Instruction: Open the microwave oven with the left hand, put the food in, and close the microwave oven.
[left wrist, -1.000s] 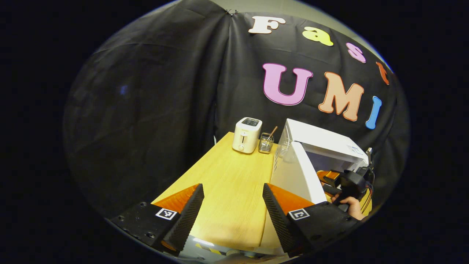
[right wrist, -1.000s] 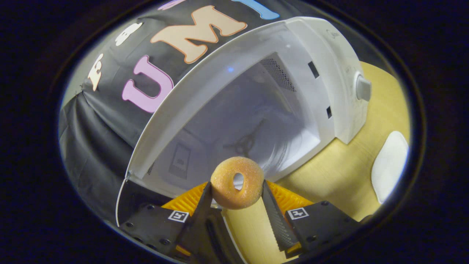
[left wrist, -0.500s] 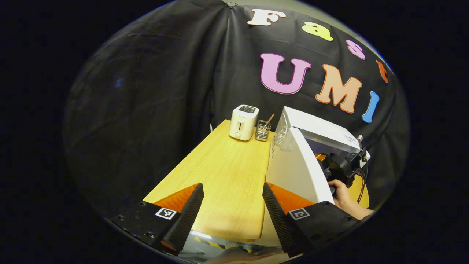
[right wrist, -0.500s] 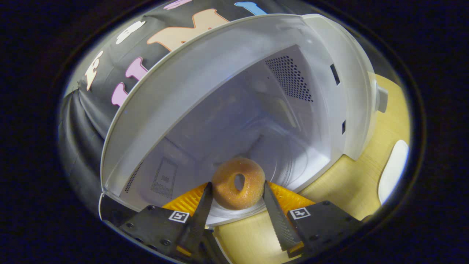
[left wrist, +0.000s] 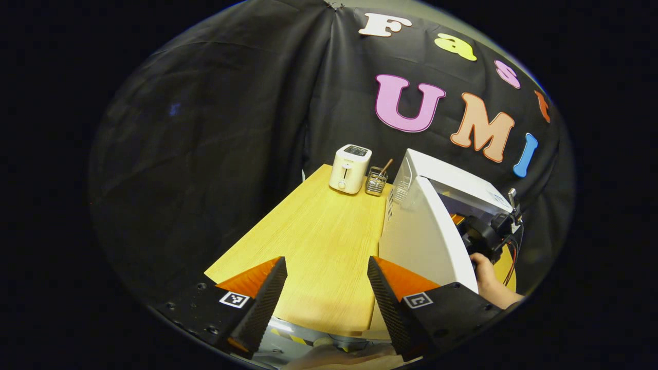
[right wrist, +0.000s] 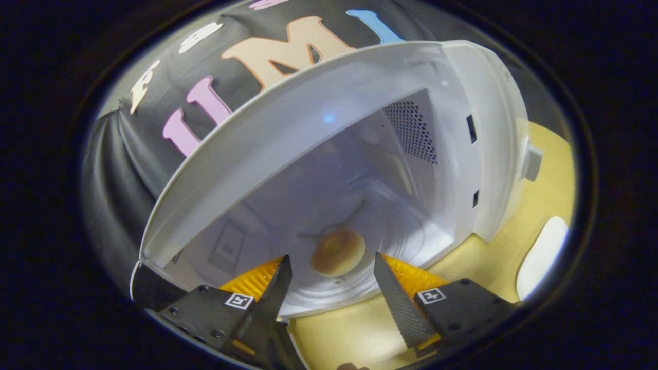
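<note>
- Your right gripper (right wrist: 329, 288) stands with its two fingers spread wide and nothing between them, at the front edge of the microwave oven (right wrist: 462, 133) cavity.
- One doughnut (right wrist: 337, 252) lies flat on the cavity floor, just beyond your right fingertips and apart from both; its outline is blurred.
- The cavity walls stand well clear of the doughnut on all sides; the perforated vent sits on the right wall.
- One knob (right wrist: 532, 162) projects from the oven's control side; one white oval object (right wrist: 542, 249) lies on the table beside it, its kind unclear.
- Your left gripper (left wrist: 326, 288) is also spread wide and holds nothing, above the near edge of the wooden table (left wrist: 318, 241).
- The oven door (left wrist: 429, 241) stands swung open, just right of your left gripper.
- Bare tabletop runs from your left fingers to the far end.
- At the far end stand one toaster (left wrist: 349, 168) and one wire holder (left wrist: 376, 181), side by side, near the oven's rear corner.
</note>
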A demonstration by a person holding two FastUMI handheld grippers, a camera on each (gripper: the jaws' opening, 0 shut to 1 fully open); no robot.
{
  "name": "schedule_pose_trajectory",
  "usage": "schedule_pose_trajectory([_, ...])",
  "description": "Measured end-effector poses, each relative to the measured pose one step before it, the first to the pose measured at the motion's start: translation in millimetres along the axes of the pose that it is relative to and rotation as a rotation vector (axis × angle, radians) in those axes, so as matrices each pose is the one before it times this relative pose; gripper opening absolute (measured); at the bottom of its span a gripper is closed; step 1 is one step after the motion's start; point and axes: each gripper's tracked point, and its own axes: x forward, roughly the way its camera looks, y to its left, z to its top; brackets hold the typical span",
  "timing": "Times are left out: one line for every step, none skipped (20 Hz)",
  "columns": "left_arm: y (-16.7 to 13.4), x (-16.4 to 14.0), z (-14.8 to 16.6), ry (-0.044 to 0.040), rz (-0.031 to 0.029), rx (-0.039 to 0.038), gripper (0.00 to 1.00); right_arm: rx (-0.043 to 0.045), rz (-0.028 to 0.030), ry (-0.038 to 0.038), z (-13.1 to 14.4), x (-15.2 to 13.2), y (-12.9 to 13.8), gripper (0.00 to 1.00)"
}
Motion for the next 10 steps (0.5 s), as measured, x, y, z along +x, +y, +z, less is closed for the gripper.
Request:
schedule_pose_trajectory([-2.49,1.07,-1.56,0.00310,-0.00968,-0.00414,0.93,-0.03020,0.00779,0.01167,-3.07,-9.27,-0.57,0.99])
schedule_pose_trajectory([-3.93,0.26,-0.21,0.00478,-0.01090,-0.00362,0.93,-0.02269,0.01270,0.00803,-2.61,-9.91,0.96,0.99])
schedule_pose_trajectory([-4.00,-0.06,-2.30,0.00505,-0.01286,-0.00244,0.92,-0.02332,0.01628,0.00440,-0.80,-10.40,2.43,0.99])
schedule_pose_trajectory([-4.68,0.65,-1.52,0.00564,-0.01458,-0.00049,0.89,-0.02422,0.01362,-0.00220,0.53,-10.97,2.29,0.99])
schedule_pose_trajectory([-4.91,0.38,-1.42,0.00432,-0.01417,0.00166,0.88,-0.01978,0.01657,-0.00568,2.33,-10.50,3.33,0.99])
schedule_pose_trajectory([-3.93,1.14,-0.78,0.00226,-0.00943,0.00521,0.83,-0.01181,0.01318,-0.00660,3.18,-10.09,1.66,0.99])
schedule_pose_trajectory([-3.54,-1.06,-1.55,0.00119,-0.00964,0.00853,0.75,-0.00372,0.00905,-0.00147,2.44,-8.96,1.20,0.99])
schedule_pose_trajectory([-2.77,-0.01,0.64,-0.00353,-0.00828,0.00779,0.72,-0.00270,0.00530,-0.00263,3.11,-9.49,0.18,0.99])
schedule_pose_trajectory([-3.55,-1.36,0.15,-0.00333,-0.00747,0.00707,0.72,-0.00492,0.00133,-0.00234,3.74,-8.89,-0.10,0.99])
schedule_pose_trajectory([-3.96,-0.75,0.76,-0.00200,-0.00441,0.00936,0.60,-0.00432,0.00069,-0.00293,4.23,-8.85,-0.56,0.99])
